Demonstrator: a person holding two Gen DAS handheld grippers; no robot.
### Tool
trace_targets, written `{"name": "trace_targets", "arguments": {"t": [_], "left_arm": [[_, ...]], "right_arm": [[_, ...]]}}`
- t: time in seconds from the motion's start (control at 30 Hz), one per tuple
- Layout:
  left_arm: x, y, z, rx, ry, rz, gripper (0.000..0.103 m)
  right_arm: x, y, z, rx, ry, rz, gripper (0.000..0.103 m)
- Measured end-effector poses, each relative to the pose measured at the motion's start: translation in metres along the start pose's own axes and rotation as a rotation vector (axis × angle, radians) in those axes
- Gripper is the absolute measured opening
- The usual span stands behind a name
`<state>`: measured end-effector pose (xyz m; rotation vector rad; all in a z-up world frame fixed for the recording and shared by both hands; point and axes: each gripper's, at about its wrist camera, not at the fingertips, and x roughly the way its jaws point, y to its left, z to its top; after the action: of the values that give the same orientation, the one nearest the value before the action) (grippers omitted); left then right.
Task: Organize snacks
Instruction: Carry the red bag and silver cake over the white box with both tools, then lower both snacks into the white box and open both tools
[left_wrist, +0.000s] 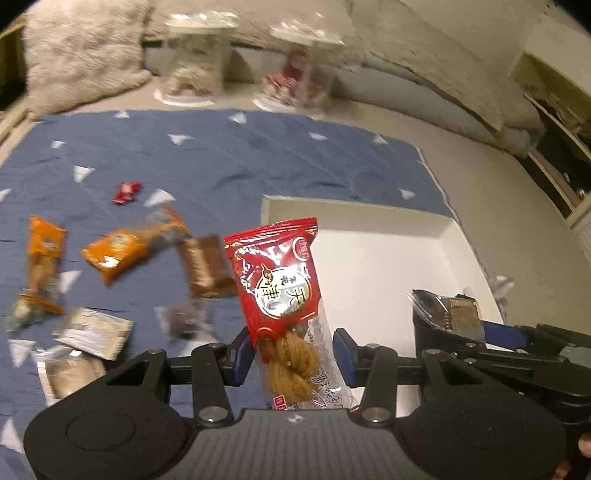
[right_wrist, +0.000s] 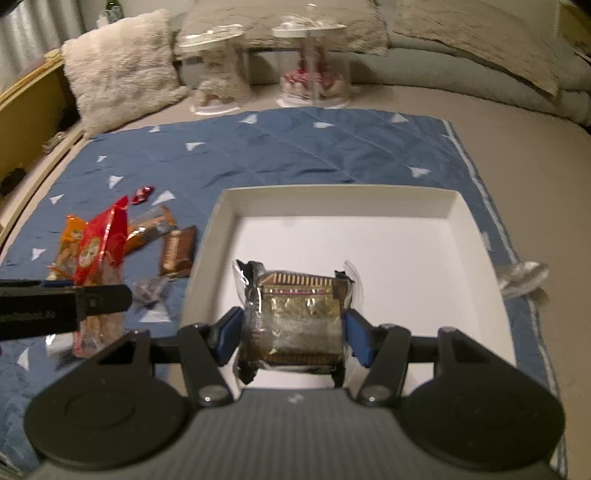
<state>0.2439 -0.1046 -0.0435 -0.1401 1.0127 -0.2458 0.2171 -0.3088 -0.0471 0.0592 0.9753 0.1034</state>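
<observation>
Left wrist view shows our left tongs (left_wrist: 291, 354) closed on a red snack packet (left_wrist: 280, 280) with a twisted dough stick showing through its clear lower half; the packet stands upright above the near-left corner of the white tray (left_wrist: 369, 218), which lies on a blue cloth (left_wrist: 221, 155) spread over what looks like a bed or sofa. In the right wrist view our right tongs (right_wrist: 291, 336) grip a dark foil packet (right_wrist: 299, 314) by its two sides, hanging over the tray's near part, and the tray itself looks bare. Loose snacks lie on the cloth to the left: two orange packets (left_wrist: 114, 251), a brown bar (left_wrist: 207, 266), a small red sweet (left_wrist: 127, 192) and some pale sachets (left_wrist: 96, 332). What worries us is the red packet: we hold it only across its slippery clear end, so it could swing or slide out before it is over the tray and drop on the rim or the cloth. Both pairs of tongs sit close together, so they could knock each other on release. The foil packet is bulky and could tip as it lands. On the red packet we read large characters, likely "天津", upside down; the rest of the print is too blurred
</observation>
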Motion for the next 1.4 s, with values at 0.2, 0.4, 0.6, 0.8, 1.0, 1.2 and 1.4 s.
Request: {"name": "trace_targets", "arguments": {"t": [0.2, 0.4, 0.6, 0.8, 1.0, 1.2, 1.4], "left_arm": [[0.034, -0.025, -0.001, 0.007, 0.081, -0.059, 0.048], [0.069, -0.037, -0.004, -0.050, 0.187, -0.142, 0.048], [0.087, -0.045, -0.005, -0.039, 0.213, -0.173, 0.053], [0.090, -0.036, -0.003, -0.075, 0.226, -0.148, 0.070], [0.082, -0.030, -0.001, -0.048, 0.218, -0.101, 0.071], [0.076, -0.026, -0.003, 0.003, 0.211, -0.052, 0.071], [0.067, -0.025, -0.007, 0.051, 0.200, -0.034, 0.077]], "right_arm": [[0.015, -0.030, -0.001, 0.032, 0.040, -0.028, 0.065], [0.028, -0.050, -0.005, 0.054, 0.077, -0.038, 0.065], [0.043, -0.062, -0.008, 0.046, 0.121, -0.049, 0.065], [0.041, -0.065, -0.012, 0.055, 0.136, -0.049, 0.065], [0.049, -0.056, -0.013, 0.026, 0.171, -0.050, 0.066], [0.058, -0.046, -0.013, -0.027, 0.187, -0.087, 0.079], [0.050, -0.051, -0.011, 0.006, 0.168, -0.101, 0.083]]}}
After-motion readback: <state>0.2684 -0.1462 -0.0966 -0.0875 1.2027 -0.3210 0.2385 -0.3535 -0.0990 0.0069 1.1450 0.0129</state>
